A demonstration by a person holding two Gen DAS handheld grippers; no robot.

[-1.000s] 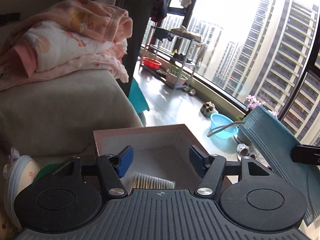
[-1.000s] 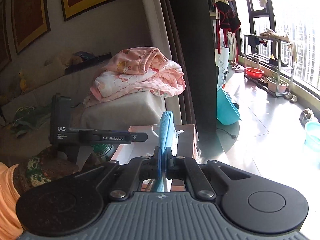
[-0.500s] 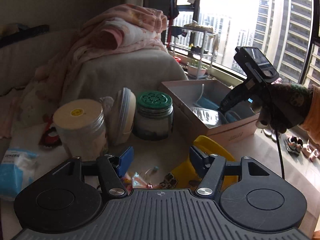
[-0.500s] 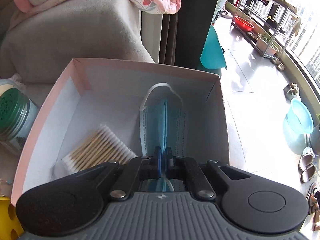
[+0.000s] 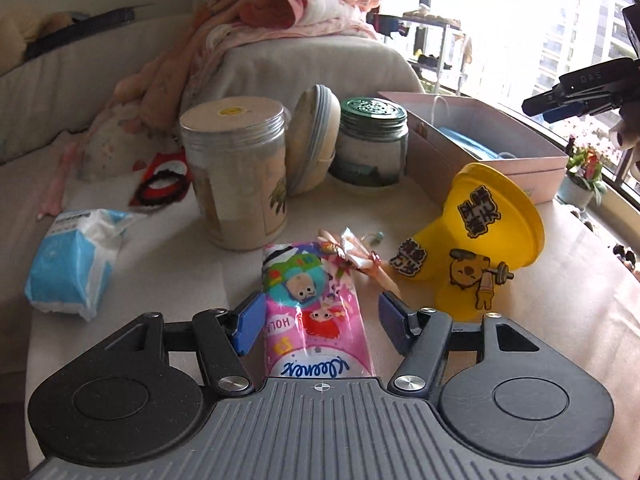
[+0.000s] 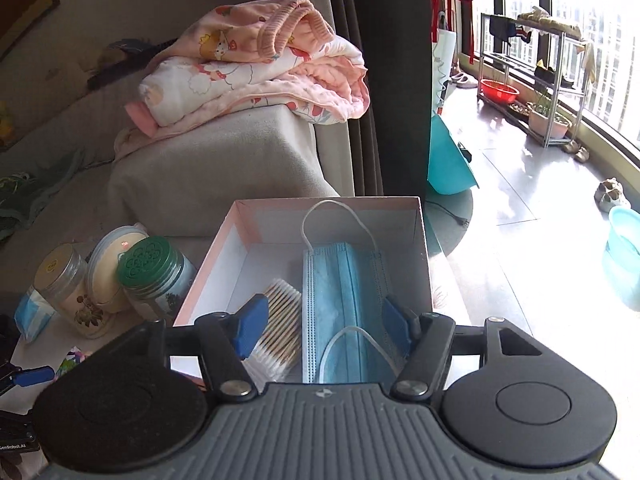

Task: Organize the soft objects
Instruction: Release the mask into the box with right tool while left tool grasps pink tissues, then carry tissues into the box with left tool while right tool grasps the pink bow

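Observation:
A blue face mask [image 6: 344, 304] lies flat in the pink-edged box [image 6: 424, 248] beside a bundle of cotton swabs [image 6: 280, 328]. My right gripper [image 6: 324, 326] is open above the box's near end, with the mask below it. In the left wrist view a pink Kleenex tissue pack [image 5: 316, 312] lies on the table between the fingers of my open left gripper [image 5: 322, 322], not clamped. The box [image 5: 492, 152] stands at the back right there, with the mask's edge [image 5: 468, 144] showing inside.
A yellow cap [image 5: 480, 236] with stickers lies right of the pack. Two jars [image 5: 236, 172] [image 5: 372, 144] and a round tin [image 5: 312, 140] stand behind. A blue tissue pack [image 5: 76, 256] lies left. Pink blankets [image 6: 256, 68] top the sofa arm.
My right gripper has opened and let the mask go into the box, then drawn back. My left gripper has swung away from the box and come down around the Kleenex pack.

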